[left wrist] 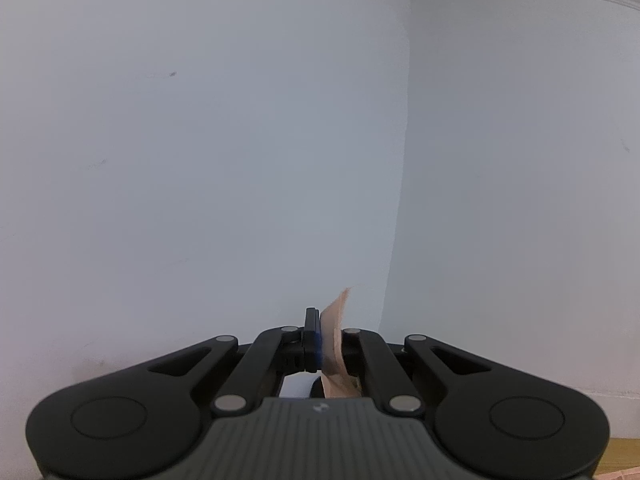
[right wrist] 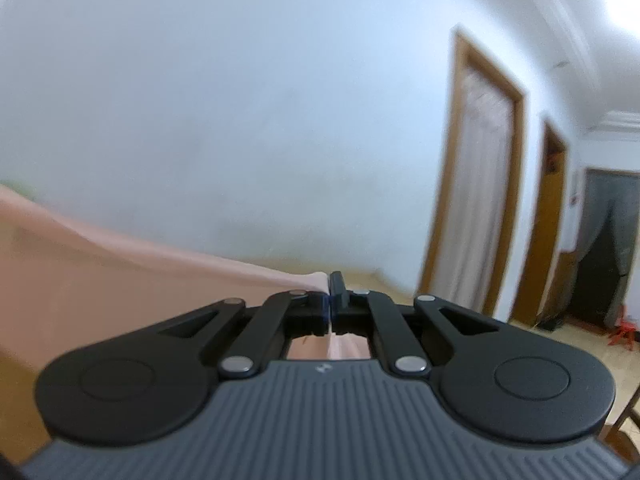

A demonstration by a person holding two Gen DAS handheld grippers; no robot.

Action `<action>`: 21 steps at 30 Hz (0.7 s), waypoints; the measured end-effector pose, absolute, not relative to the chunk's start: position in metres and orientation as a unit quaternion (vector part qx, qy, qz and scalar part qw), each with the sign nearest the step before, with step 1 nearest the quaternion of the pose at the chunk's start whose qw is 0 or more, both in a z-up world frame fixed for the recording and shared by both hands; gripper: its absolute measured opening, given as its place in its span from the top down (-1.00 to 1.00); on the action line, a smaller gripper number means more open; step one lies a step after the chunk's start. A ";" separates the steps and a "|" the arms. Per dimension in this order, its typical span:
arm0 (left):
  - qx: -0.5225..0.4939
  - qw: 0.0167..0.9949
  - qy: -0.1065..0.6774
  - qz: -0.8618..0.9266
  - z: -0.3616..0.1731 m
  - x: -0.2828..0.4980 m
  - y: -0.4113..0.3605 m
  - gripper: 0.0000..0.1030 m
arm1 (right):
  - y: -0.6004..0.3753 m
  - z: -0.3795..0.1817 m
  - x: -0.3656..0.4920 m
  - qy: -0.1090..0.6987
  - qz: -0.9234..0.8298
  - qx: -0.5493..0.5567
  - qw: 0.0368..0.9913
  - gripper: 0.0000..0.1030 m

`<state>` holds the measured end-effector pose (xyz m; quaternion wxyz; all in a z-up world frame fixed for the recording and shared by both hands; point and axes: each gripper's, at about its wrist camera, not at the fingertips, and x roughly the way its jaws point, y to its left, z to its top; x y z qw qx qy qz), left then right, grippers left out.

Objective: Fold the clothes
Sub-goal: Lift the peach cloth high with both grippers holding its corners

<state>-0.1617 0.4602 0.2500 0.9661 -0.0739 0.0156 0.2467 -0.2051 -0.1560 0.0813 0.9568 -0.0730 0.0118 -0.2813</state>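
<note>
Peach, thin soft cloth garment (right wrist: 100, 280) is pinched in both my left gripper (left wrist: 325, 340) and right gripper (right wrist: 330, 300), trailing toward nine o'clock. It looks light and limp. I judge edges the best hold.

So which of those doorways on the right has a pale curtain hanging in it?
The nearest doorway, the largest wood-framed one beside the white wall. The next doorway along looks dark and open inside, with no curtain.

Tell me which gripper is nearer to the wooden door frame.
Right. The right gripper, shut on the peach garment, faces a room with the wooden door frame ahead to its right. The left gripper, also shut on peach cloth, shows only bare walls.
</note>
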 end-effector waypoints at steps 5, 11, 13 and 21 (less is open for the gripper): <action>-0.097 0.962 0.056 0.248 0.217 -0.175 0.447 0.99 | -0.199 0.127 -0.229 -0.038 -0.328 -0.048 0.943 0.94; -0.136 0.957 0.116 0.229 0.167 -0.181 0.407 0.99 | -0.255 0.155 -0.271 -0.069 -0.370 -0.068 0.924 0.94; -0.144 0.955 0.138 0.218 0.152 -0.180 0.385 0.99 | -0.277 0.161 -0.279 -0.068 -0.380 -0.076 0.919 0.94; -0.148 0.956 0.202 0.154 0.119 -0.193 0.329 0.99 | -0.370 0.181 -0.319 -0.058 -0.431 -0.097 0.895 0.94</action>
